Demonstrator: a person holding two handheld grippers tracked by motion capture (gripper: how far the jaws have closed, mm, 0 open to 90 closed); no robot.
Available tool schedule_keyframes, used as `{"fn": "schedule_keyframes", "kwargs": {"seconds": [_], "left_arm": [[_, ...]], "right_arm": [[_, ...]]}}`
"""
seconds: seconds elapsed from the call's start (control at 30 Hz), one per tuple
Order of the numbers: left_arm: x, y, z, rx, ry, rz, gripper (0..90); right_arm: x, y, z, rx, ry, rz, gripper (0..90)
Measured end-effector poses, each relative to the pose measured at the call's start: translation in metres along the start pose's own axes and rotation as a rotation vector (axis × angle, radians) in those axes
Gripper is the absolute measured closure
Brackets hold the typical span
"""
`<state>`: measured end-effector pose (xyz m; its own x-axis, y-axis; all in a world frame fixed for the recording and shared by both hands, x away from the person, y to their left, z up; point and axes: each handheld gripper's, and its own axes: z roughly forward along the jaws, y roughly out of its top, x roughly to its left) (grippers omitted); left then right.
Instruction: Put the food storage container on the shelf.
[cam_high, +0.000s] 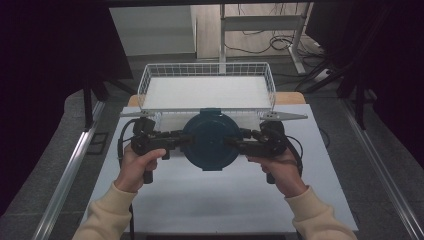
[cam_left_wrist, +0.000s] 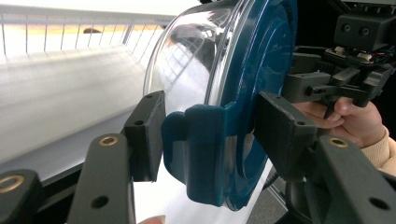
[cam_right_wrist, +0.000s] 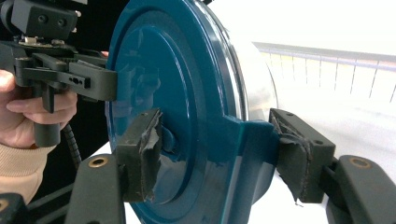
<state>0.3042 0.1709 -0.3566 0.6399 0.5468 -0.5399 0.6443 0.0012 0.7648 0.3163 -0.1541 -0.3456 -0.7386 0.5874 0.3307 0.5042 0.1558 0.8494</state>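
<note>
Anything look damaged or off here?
Yes: the right gripper has worn pads; the black facing is torn and peeling, with a frayed flap hanging off the other one. The blue-lidded container, held by both grippers, looks intact.

Glossy blue plastic lid (cam_right_wrist: 187, 93) over a clear, shiny bowl (cam_left_wrist: 187, 60) at frame centre. Matt black jaws with frayed, rough pads (cam_right_wrist: 292, 154). Thin white wire basket (cam_high: 145, 82) above, on a smooth matt white table (cam_high: 210, 195).

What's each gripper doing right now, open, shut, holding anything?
Left gripper: shut on the blue-lidded container, jaws clamping a lid clip.
Right gripper: shut on the same container, at the clip on the opposite side.
</note>
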Motion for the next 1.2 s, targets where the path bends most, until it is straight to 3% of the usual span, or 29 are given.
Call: {"fn": "schedule_keyframes", "kwargs": {"seconds": [0.7, 0.87, 1.2], "left_arm": [[-0.002, 0.049, -0.009, -0.040, 0.012, 0.035, 44.4], [0.002, 0.063, -0.010, -0.047, 0.009, 0.043, 44.4], [0.020, 0.096, -0.005, -0.045, 0.014, 0.029, 44.2]], "right_arm": [[-0.004, 0.056, 0.001, -0.002, 0.004, -0.059, 36.9], [-0.008, 0.072, 0.004, -0.010, 0.002, -0.081, 36.9], [-0.024, 0.104, 0.019, 0.002, 0.003, -0.070, 36.9]]}}
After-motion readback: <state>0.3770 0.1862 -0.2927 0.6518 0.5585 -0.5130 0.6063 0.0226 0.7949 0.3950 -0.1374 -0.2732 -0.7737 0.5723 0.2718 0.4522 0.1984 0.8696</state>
